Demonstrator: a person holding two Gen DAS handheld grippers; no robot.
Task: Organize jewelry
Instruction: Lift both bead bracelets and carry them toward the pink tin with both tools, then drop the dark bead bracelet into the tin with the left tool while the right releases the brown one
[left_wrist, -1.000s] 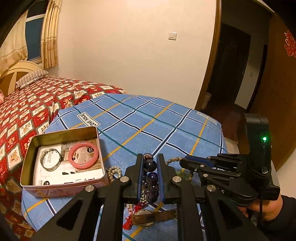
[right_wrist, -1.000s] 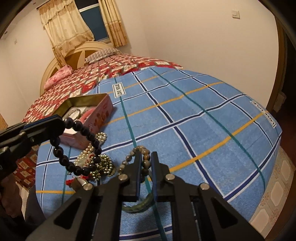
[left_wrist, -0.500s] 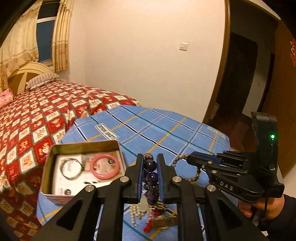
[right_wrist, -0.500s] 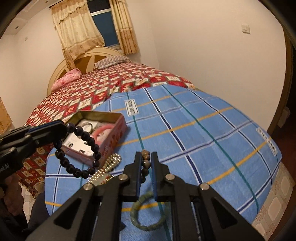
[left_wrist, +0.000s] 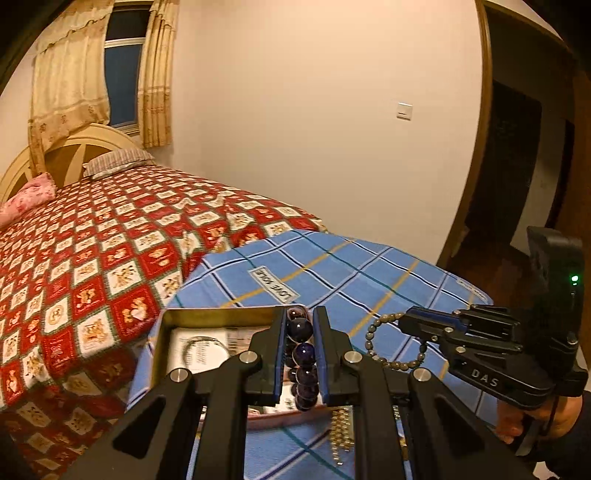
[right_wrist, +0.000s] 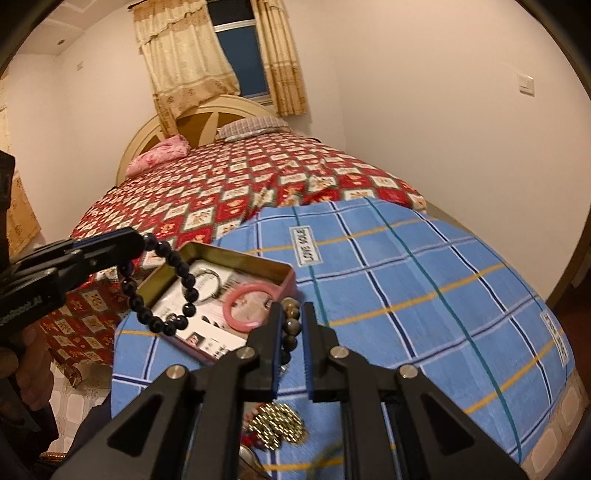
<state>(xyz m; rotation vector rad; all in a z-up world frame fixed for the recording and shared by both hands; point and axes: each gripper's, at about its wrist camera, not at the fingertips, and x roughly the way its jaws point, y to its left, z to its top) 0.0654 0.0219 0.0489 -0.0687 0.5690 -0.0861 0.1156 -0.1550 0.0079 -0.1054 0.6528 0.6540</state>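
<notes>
**Dark beads and grey beads held above the tin**

Dark purple beads fill the gap of the left gripper (left_wrist: 300, 354): its jaws are clamped on the dark bead bracelet (left_wrist: 303, 363), and the beads stand in a column between the two blue-lined fingers. In the right wrist view this bracelet (right_wrist: 162, 284) hangs as an open loop from the tip of the left gripper (right_wrist: 129, 242), in the air over the near left part of the metal tin (right_wrist: 221, 254).

The right gripper (right_wrist: 291, 332) has its jaws closed on the grey-brown bead bracelet (right_wrist: 290, 325); a few of its beads show between the fingers. In the left wrist view the same bracelet (left_wrist: 391, 343) hangs as a loop from the tip of the right gripper (left_wrist: 410, 321), over the blue checked cloth (left_wrist: 369, 273) and to the right of the tin (left_wrist: 218, 314).

The tin is open and stands on the tabletop at the left side of the blue cloth. Inside it, on a printed paper lining, lie a pink bangle (right_wrist: 251, 302) at the right and a thin silver ring bracelet (right_wrist: 207, 282) further left and a little farther away. The pink bangle is just beside the tips of the right gripper in that view.

Near the camera, below the right gripper, a heap of gold-coloured beads (right_wrist: 277, 424) lies on the cloth, with something red at its left edge.

Behind the tabletop is a bed with a red patterned cover (right_wrist: 240, 173) and a pink pillow (right_wrist: 159, 155) at its far end.
</notes>
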